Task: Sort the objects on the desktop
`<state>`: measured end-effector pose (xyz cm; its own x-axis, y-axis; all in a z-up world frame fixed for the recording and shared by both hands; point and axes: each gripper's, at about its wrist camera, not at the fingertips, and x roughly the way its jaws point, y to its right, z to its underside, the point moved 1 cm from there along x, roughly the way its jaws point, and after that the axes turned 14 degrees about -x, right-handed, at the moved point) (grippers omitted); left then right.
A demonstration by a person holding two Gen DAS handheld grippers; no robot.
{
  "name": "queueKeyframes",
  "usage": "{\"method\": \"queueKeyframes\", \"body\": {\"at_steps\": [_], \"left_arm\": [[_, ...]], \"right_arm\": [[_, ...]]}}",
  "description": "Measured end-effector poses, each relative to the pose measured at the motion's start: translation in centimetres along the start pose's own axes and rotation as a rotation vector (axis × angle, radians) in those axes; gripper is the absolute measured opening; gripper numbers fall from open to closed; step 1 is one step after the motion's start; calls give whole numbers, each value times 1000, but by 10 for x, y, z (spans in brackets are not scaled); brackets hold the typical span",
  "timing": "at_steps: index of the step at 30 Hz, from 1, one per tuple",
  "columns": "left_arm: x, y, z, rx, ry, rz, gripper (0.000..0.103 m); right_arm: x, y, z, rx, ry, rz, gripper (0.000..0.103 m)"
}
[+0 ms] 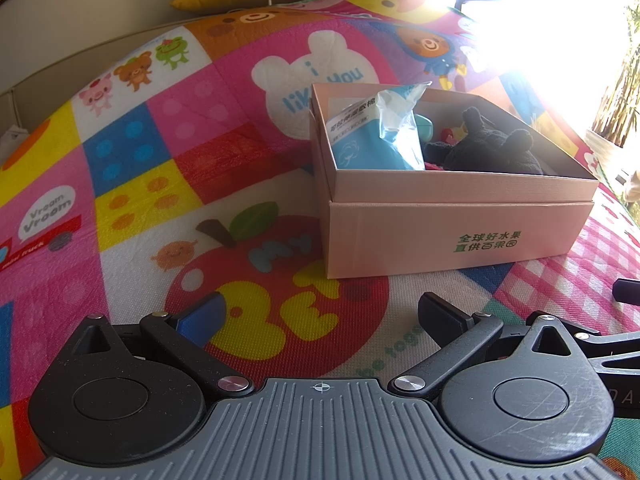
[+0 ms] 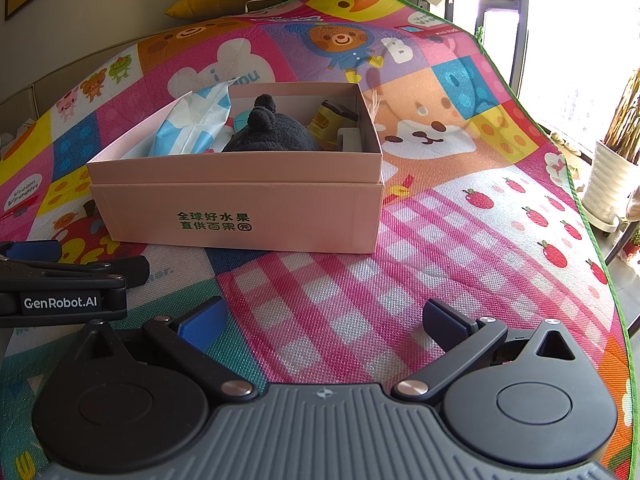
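Now both claws are wide apart and hold nothing. The left claw (image 1: 322, 312) and the right claw (image 2: 326, 320) hang low over a bright play mat (image 2: 460, 240) with bears and apples on it. A pink box (image 2: 240, 216) with green writing sits on the mat, ahead of both claws. Inside the box are a blue and white packet (image 1: 372, 136), a dark fuzzy toy (image 2: 268, 132) and a yellow thing (image 2: 328, 120). A yellow pillow (image 2: 224, 0) lies far behind.

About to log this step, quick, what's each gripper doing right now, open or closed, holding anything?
Left gripper: open, holding nothing, over the play mat.
Right gripper: open, holding nothing, facing the pink box.
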<state>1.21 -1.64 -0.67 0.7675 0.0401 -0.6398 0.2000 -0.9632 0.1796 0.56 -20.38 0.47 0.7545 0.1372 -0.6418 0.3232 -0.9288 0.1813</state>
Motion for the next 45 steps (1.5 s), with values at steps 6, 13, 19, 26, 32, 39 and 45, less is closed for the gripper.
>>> {"method": "queueKeyframes", "body": {"at_steps": [6,13,19,26,32,39,45], "left_arm": [[0,0,0,0,0,0,103],[0,0,0,0,0,0,103],[0,0,0,0,0,0,103],[0,1,1,-1,0,0,103],[1,1,0,12,-1,8,103],[-3,-5,-6,45,-89,38,103],[-5,-6,-2,34,-70,43,103]], "right_arm": [[0,0,0,0,0,0,103],[0,0,0,0,0,0,103],[0,0,0,0,0,0,103],[0,0,0,0,0,0,103],[0,0,0,0,0,0,103],[0,0,0,0,0,0,103],[0,0,0,3,1,-2,103]]}}
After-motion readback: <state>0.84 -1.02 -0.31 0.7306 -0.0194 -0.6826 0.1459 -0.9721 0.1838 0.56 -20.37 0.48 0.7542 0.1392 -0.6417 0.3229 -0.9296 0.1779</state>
